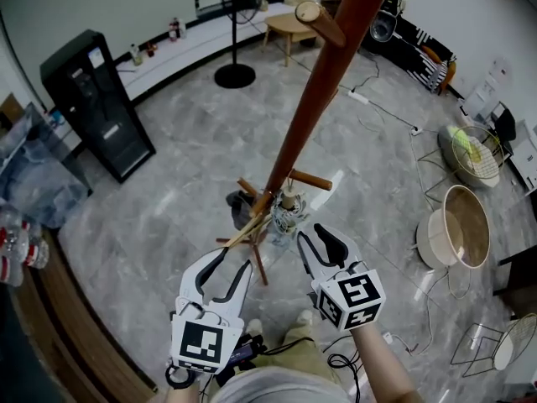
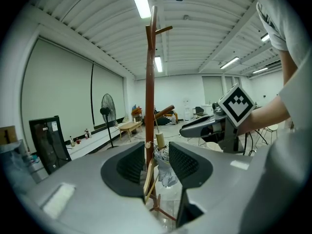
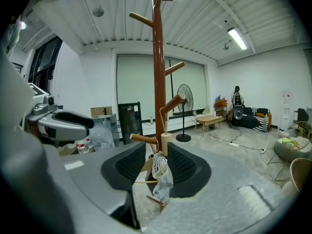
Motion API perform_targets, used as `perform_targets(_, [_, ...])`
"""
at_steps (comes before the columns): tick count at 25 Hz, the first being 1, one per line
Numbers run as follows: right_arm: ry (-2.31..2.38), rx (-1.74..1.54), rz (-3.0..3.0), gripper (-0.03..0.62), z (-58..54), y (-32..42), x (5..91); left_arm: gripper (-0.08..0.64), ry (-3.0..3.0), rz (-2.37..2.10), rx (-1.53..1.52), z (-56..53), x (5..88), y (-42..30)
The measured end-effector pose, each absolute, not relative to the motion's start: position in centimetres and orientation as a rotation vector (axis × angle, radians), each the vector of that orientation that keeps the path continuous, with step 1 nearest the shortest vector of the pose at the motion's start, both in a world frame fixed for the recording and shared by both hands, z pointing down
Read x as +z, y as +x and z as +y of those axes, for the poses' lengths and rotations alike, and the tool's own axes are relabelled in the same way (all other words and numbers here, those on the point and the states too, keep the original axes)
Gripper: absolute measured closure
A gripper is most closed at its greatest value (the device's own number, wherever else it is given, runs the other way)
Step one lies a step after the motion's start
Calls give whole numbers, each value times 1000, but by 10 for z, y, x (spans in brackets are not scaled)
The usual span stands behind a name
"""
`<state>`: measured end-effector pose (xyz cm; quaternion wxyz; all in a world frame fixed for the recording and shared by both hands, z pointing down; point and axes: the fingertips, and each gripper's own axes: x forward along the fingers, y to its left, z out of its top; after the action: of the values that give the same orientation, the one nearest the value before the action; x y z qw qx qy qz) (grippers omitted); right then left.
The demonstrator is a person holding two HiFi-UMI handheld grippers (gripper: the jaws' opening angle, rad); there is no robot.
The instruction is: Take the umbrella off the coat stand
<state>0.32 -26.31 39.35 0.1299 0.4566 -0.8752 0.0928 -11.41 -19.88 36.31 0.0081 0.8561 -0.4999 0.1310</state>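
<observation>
Umbrella (image 3: 160,179) looks soft and light, so we would grab its hard handle (image 3: 165,143). Our left gripper (image 1: 235,257) and right gripper (image 1: 317,235) are open, empty.

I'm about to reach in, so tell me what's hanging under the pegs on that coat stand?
A folded pale umbrella hangs there by a thin cord, wooden handle up, close beside the pole. The stand's feet below are mostly covered by the jaws.
</observation>
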Motion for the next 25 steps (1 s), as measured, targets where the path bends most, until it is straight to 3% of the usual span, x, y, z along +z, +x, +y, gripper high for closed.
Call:
perform_targets(14, [1228,230,-2470,419,-330,-16,439,403,2565,-1708,416,-207,367,-118])
perform_targets(22, [1205,243,-2456,421,-352,-24,453,403,2514,-1727,435,-202,376,-118])
perform_targets(25, [1189,247,-2470,457,-354,-28,455,403,2494,-1732,432,-200,378,-118])
